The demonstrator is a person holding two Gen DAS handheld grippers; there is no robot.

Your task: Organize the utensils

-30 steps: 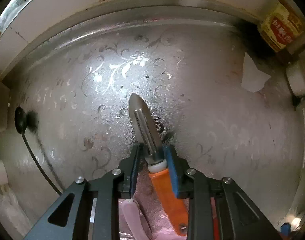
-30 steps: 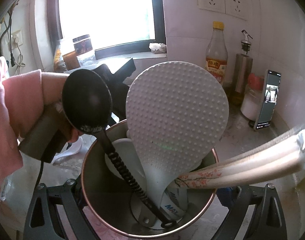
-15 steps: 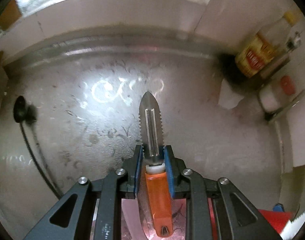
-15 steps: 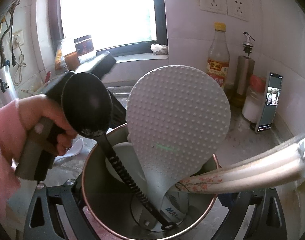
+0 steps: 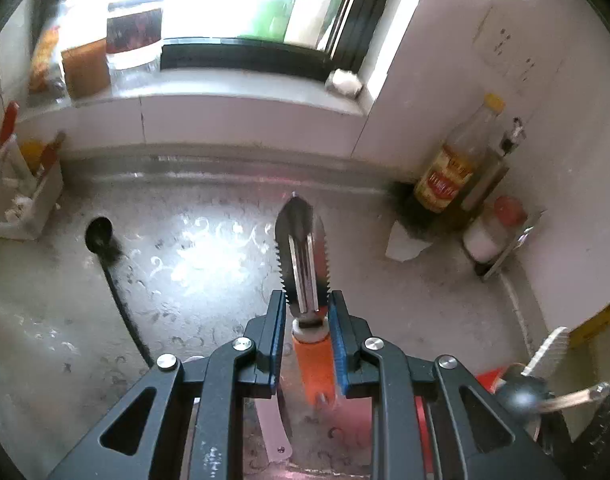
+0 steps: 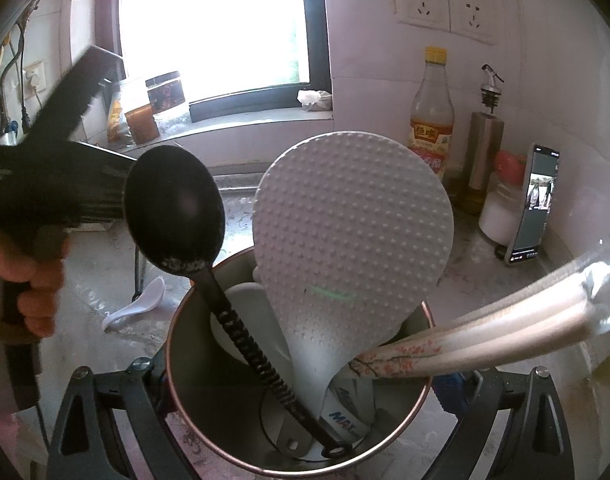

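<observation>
My left gripper (image 5: 305,308) is shut on a peeler (image 5: 303,248) with an orange handle and a serrated steel blade, held above the patterned counter with the blade pointing away. My right gripper (image 6: 301,380) is shut on a steel cup (image 6: 201,392), one finger on each side of it. In the cup stand a black spoon (image 6: 173,208), a white dimpled rice paddle (image 6: 353,220) and white chopsticks (image 6: 485,328) with a blossom print. A hand (image 6: 37,288) carries the left gripper's black body at the left of the right wrist view.
A white ceramic spoon (image 6: 137,308) and a black ladle (image 5: 99,232) lie on the counter. A vinegar bottle (image 6: 431,120), an oil dispenser (image 6: 485,140), a white jar and a propped phone (image 6: 535,204) line the right wall. Jars stand on the window sill (image 5: 225,92).
The left gripper has risen and tipped upward with the peeler, so the window and sill now show. The peeler sits straighter between the jaws. The right gripper and cup have stayed still.
</observation>
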